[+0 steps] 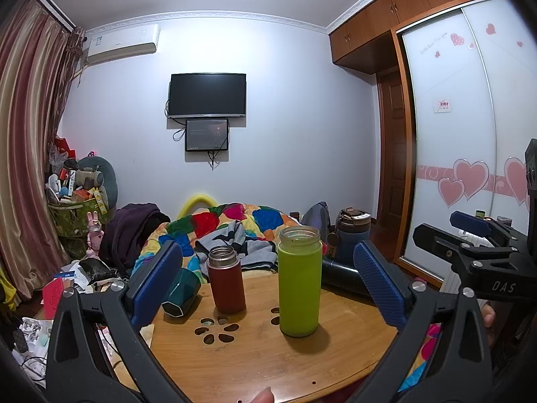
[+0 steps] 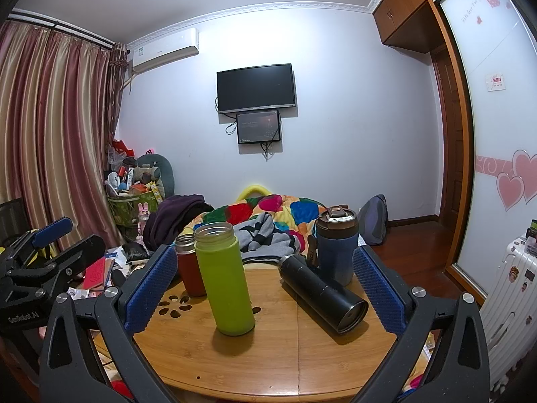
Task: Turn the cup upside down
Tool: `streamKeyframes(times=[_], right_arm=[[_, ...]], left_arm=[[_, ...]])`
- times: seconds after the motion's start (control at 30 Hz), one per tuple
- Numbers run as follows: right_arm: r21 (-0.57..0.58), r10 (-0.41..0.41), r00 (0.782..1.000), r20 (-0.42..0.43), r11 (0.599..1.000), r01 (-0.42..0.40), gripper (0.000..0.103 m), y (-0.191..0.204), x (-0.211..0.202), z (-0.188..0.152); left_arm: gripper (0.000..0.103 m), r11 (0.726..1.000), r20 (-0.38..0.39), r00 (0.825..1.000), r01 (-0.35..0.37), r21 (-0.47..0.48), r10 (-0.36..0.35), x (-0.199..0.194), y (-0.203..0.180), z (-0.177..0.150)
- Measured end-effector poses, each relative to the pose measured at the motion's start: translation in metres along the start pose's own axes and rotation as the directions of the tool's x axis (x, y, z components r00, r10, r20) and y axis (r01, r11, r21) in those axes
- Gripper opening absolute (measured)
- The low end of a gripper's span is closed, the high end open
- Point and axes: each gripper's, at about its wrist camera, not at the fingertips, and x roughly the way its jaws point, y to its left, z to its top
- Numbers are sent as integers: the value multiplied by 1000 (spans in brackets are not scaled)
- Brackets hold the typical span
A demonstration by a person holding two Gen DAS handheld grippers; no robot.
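Table (image 2: pixel 201 352): pale wood, smooth satin finish with visible grain. Green cup (image 2: pixel 225 278): matt, rubbery-looking sleeve under a clear glossy neck. Red cup (image 1: pixel 226 278): matt body, bare metal rim. Black flask (image 2: pixel 324 294): glossy, faintly speckled. Left hand-held gripper (image 1: pixel 268 278) and right hand-held gripper (image 2: pixel 266 288): matt black plastic, blue ribbed pads. Quilt (image 2: pixel 268 208): soft cloth.

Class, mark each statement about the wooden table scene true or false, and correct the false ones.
1. The green cup stands upright with its mouth open. True.
2. The black flask stands upright. False: it lies on its side.
3. The left gripper is clamped on the red cup. False: it is open, holding nothing.
4. The right gripper is open. True.
5. The blue tumbler has its lid on. True.
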Motion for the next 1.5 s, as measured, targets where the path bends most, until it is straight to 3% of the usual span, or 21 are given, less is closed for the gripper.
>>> streamKeyframes(times=[1.07, 1.3, 1.5], right_arm=[[1, 2, 1000, 5, 1000, -2, 103, 2, -1, 0], [9, 3, 1000, -6, 1000, -3, 103, 1, 2, -3], [21, -6, 999, -52, 1000, 7, 103, -7, 15, -13]], left_arm=[[103, 1000, -5, 1000, 9, 0, -9, 0, -3, -1], [103, 1000, -16, 1000, -9, 9, 9, 15, -4, -5], [103, 999, -47, 998, 32, 22, -31, 43, -8, -14]])
